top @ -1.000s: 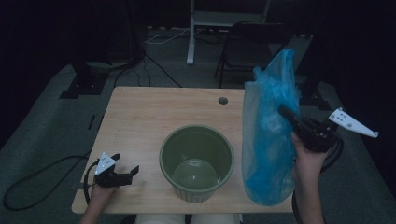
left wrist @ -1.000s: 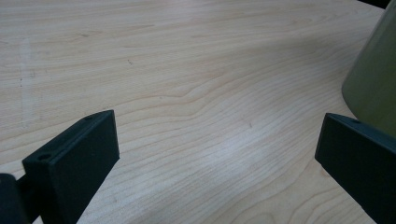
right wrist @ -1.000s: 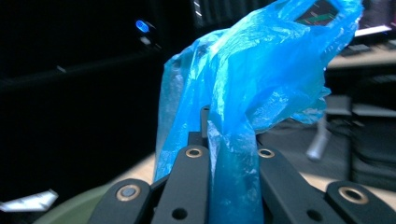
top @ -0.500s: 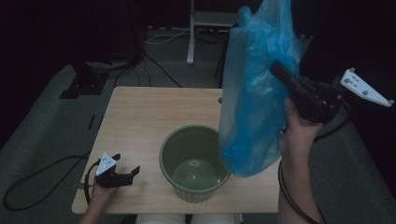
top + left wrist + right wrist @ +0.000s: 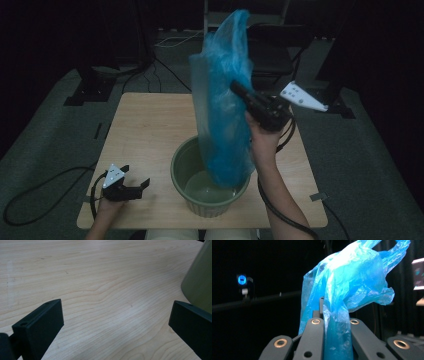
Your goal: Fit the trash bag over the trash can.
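A thin blue plastic bag (image 5: 222,100) hangs upright over the green bucket (image 5: 210,202), its lower end dipping inside the rim. My right gripper (image 5: 235,89) is shut on the bag partway up, held above the bucket's right side. In the right gripper view the bag (image 5: 347,290) is pinched between the two black jaws and billows above them. My left gripper (image 5: 135,179) rests open on the table at the front left, to the left of the bucket. In the left gripper view its jaws stand wide over bare wood, with the bucket's wall (image 5: 200,282) at the right.
The wooden table (image 5: 150,130) has a small round hole near its back edge. Cables trail on the dark floor to the left (image 5: 45,195), and a chair (image 5: 272,55) and a desk frame stand behind the table.
My right gripper has carried the blue bag up and to the left, from beside the bucket's right to above it. The bag's lower end now hangs into the bucket. The left gripper has stayed put.
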Demonstrator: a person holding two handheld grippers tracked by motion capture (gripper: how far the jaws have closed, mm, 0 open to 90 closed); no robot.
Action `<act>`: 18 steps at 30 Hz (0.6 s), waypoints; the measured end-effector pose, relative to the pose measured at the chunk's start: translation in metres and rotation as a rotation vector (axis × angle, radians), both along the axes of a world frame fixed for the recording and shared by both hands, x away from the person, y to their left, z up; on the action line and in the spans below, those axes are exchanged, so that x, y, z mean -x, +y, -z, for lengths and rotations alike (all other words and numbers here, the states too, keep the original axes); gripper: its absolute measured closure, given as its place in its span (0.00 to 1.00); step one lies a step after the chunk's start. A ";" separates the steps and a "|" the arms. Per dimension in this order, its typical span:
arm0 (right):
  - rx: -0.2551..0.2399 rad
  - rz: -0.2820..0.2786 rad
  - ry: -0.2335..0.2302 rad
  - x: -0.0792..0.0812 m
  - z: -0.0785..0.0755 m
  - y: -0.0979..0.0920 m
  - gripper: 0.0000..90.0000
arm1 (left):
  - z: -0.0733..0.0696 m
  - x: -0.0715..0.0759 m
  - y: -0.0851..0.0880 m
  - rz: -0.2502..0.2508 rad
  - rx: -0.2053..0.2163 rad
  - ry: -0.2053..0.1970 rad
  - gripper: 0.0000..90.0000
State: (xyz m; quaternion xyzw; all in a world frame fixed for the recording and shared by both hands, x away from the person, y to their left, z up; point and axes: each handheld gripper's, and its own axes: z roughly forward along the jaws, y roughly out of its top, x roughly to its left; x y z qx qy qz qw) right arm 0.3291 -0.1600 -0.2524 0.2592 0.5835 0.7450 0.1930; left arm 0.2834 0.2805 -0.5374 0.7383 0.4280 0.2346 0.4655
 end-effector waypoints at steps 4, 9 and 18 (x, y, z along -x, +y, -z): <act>0.042 -0.024 0.034 0.003 0.019 0.008 0.99 | 0.000 0.000 0.000 -0.002 0.003 0.000 0.00; 0.090 -0.057 0.113 0.016 0.054 0.003 0.96 | -0.001 0.000 -0.001 0.001 -0.002 0.001 0.00; 0.199 -0.125 0.253 0.034 0.091 -0.007 0.76 | -0.013 -0.002 -0.005 0.007 0.075 0.040 0.00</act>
